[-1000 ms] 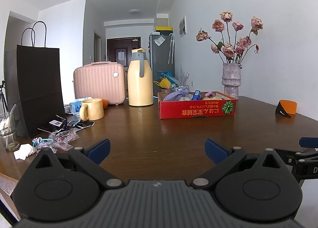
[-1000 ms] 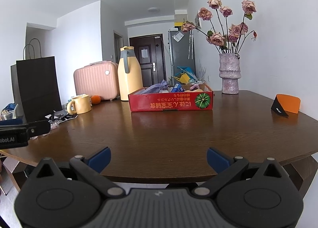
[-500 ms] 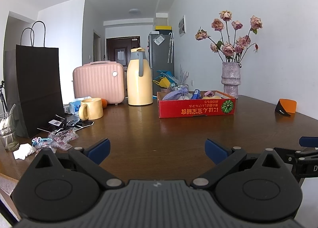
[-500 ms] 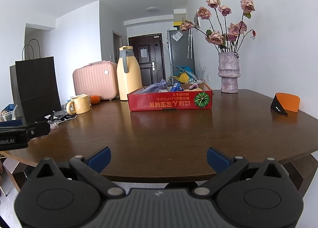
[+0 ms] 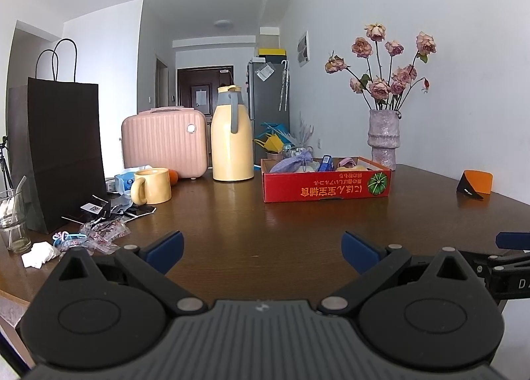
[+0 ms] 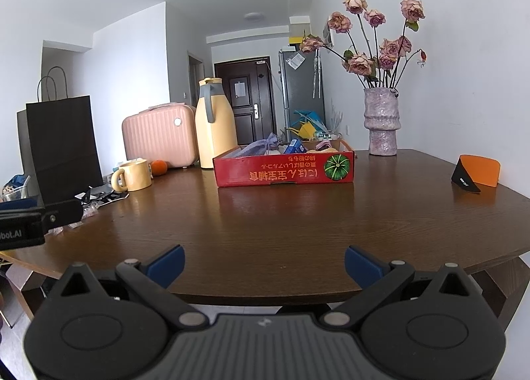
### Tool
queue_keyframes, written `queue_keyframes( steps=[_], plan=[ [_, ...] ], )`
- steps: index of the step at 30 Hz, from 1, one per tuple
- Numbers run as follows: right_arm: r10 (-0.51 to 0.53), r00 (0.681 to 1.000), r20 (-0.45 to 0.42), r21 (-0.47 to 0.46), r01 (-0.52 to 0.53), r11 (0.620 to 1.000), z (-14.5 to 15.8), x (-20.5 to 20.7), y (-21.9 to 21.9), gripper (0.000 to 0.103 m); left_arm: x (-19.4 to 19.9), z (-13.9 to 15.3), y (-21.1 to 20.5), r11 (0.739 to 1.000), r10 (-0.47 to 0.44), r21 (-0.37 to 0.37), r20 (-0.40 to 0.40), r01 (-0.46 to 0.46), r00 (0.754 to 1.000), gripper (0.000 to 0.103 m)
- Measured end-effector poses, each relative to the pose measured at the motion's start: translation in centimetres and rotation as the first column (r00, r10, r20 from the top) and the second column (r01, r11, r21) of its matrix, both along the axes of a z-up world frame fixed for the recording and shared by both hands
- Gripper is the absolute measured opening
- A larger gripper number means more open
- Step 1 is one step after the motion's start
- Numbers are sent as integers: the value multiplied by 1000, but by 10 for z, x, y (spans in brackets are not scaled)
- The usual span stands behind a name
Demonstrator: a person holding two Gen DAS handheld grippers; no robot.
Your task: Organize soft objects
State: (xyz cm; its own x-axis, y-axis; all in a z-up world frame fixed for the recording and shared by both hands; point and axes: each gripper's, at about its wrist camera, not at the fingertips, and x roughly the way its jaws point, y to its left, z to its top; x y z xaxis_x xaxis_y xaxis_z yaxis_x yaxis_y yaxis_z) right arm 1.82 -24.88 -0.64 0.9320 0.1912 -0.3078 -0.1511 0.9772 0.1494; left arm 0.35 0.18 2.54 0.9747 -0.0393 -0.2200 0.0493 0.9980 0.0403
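A red cardboard box point(image 5: 326, 184) point(image 6: 283, 169) stands on the far side of the dark wooden table point(image 5: 251, 221) point(image 6: 298, 214). It holds a purple cloth pouch point(image 5: 293, 161) point(image 6: 261, 145), a blue packet point(image 5: 324, 162) point(image 6: 294, 147) and pink and yellow soft items point(image 5: 351, 163). My left gripper point(image 5: 261, 252) hangs open over the near part of the table, holding nothing. At the table's near edge my right gripper point(image 6: 264, 262) is open too, well short of the box.
At the back are a yellow thermos jug point(image 5: 232, 135), a pink case point(image 5: 164, 143), a yellow mug point(image 5: 150, 186) and a vase of dried roses point(image 5: 383, 138). A black paper bag point(image 5: 61, 155), a glass point(image 5: 11, 221) and small wrappers point(image 5: 102, 231) crowd the left. An orange-black card point(image 5: 475, 183) lies right.
Both views have shifted only slightly; the box sits a touch lower in each. Both grippers stay open and nothing on the table has moved.
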Motion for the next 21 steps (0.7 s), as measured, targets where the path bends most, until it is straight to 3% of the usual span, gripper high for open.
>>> queue_keyframes(
  steps=[21],
  plan=[
    [-1,1000,5,7,1,1000,0,0,1,103,-2,1,-1,1000,-2,-4,4,2,1000,103]
  ],
)
